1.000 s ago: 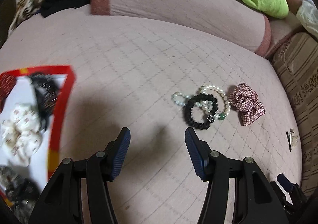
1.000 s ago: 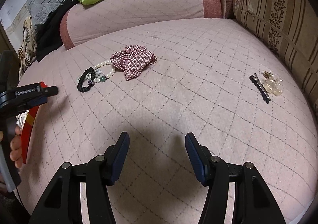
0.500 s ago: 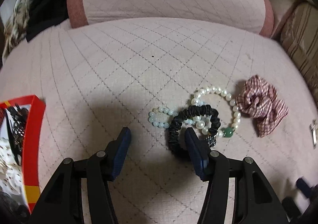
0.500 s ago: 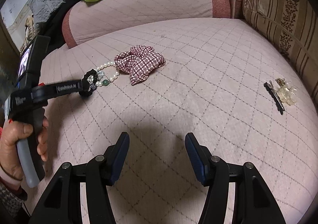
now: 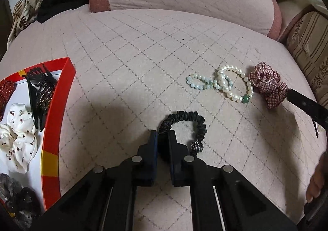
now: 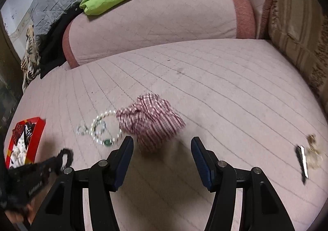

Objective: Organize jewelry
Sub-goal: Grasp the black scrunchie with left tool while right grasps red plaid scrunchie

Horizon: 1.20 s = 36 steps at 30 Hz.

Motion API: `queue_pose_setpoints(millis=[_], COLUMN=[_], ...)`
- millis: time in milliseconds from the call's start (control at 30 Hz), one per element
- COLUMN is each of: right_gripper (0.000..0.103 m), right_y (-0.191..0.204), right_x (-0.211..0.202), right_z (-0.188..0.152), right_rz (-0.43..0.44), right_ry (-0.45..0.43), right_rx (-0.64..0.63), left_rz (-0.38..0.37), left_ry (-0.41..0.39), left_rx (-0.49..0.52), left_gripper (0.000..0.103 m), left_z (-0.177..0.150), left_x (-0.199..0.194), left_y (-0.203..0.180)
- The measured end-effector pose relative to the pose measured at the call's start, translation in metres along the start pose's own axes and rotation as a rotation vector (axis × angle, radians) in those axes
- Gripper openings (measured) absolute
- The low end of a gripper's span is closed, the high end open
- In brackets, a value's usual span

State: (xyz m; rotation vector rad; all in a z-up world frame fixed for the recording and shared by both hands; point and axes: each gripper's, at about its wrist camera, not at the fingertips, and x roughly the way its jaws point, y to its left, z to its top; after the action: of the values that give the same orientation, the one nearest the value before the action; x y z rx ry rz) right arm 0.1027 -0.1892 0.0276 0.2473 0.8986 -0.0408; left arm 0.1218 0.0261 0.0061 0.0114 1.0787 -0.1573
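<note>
The left gripper (image 5: 163,138) is clamped on a black ruched hair tie (image 5: 184,122), whose loop arcs up and to the right of the fingertips and ends in a dark speckled bead (image 5: 196,147) just beside the right finger. Bare quilted pink cushion (image 5: 133,63) stretches ahead of and around these tongs; to their left, the red rim of a tray (image 5: 55,128) forms the nearest edge, with a white cherry-print scrunchie (image 5: 16,138) and black hair clips (image 5: 39,95) lying inside it. Ahead and to the right, well apart from the tie, a pale bluish bead bracelet (image 5: 203,84) overlaps a white pearl bracelet (image 5: 235,85) with one green bead, which touches a red plaid scrunchie (image 5: 268,85). The right gripper (image 6: 162,159) stands wide open with nothing between its fingers, the plaid scrunchie (image 6: 149,122) just ahead of the gap, blurred. Far to its right lie a dark hair clip (image 6: 302,159) and a pale blurred trinket, near the cushion's edge.
</note>
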Motion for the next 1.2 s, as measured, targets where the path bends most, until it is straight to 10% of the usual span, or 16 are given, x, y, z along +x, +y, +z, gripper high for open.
queue_pose_setpoints(millis=[200, 333, 433, 1200], right_gripper=[0.060, 0.013, 0.010, 0.009], right_y=[0.013, 0.012, 0.012, 0.072], right_x=[0.037, 0.039, 0.028, -0.118], right_z=[0.006, 0.002, -0.002, -0.082], right_rz=[-0.022, -0.004, 0.016, 0.095], right_ry=[0.048, 0.063, 0.059, -0.019], right_rx=[-0.037, -0.023, -0.009, -0.089], left_rz=[-0.016, -0.001, 0.015, -0.050], left_ry=[-0.034, -0.048, -0.036, -0.186], left_rx=[0.009, 0.036, 0.027, -0.005], left_gripper=[0.027, 0.034, 0.007, 0.007], left_z=[0.003, 0.000, 0.001, -0.063], left_x=[0.006, 0.005, 0.003, -0.159], left_y=[-0.007, -0.015, -0.013, 0.016])
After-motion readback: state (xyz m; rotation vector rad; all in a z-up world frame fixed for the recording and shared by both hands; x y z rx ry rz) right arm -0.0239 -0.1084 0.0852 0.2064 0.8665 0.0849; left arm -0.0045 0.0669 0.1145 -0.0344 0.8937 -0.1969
